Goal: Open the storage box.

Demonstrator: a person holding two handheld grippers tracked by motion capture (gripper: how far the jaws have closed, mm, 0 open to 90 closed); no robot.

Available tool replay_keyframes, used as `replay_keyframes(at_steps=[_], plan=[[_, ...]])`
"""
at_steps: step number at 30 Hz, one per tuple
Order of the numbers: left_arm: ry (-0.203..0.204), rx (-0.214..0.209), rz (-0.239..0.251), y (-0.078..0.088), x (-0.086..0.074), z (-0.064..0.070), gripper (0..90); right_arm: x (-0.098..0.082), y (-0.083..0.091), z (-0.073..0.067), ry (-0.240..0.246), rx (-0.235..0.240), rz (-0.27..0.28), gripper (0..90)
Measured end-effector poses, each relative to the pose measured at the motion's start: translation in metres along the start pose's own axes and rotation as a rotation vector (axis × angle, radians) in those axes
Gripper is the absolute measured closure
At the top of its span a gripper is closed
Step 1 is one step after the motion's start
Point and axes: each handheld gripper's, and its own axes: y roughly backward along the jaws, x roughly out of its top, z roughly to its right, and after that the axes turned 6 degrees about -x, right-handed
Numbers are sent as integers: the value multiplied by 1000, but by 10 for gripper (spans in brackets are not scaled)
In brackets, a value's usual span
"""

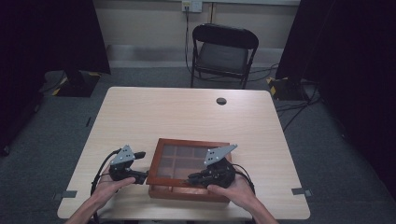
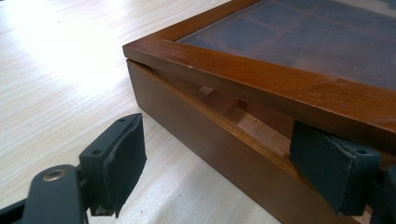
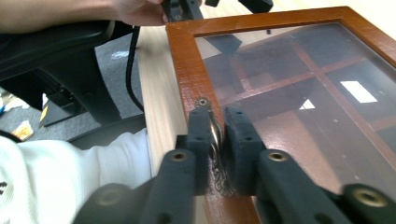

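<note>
Right gripper (image 1: 198, 177) over the near edge of the box (image 1: 189, 169), left gripper (image 1: 140, 176) just beside the box's left side, jaws toward it. Box near the front of the desk (image 1: 187, 112), toward the person's side; glass lid (image 1: 184, 161) showing compartments beneath. Chair (image 1: 224, 51) well beyond the desk.

Left gripper view: released, pads (image 2: 123, 163) spread wide, one beside the box wall on the desk (image 2: 56, 84), the other at the gap under the lid (image 2: 261, 84). Lid raised a little above the base (image 2: 210, 149), a thin opening along the side.

Right gripper view: right gripper (image 3: 217, 135) clenched on a small metal latch (image 3: 215, 140) on the lid frame (image 3: 187, 79), pinching it between both pads. Left gripper (image 3: 187, 7) at the far corner. Sleeve (image 3: 70, 172) at lower left.

Likely step: lifting the lid by the latch. Best done by keeping the pinch firm and square, raising slowly along the hinge arc, and steadying the base with the left gripper against sliding. Risk of the small latch slipping from the pads if pulled at an angle.
</note>
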Motion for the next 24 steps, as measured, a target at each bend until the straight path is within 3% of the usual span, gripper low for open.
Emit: replay_keyframes(at_steps=[3,9,19,24], plan=[[0,1,12,0,1,0,176,-2,5,0,-22,-34,19,638],[9,4,44,2,3,0,184,-10,24,4,-53,-87,67,523],[34,-5,81,3,8,-1,187,-20,39,11,-108,-169,126,231],[29,8,93,5,15,2,199,-21,46,10,-109,-195,141,200]])
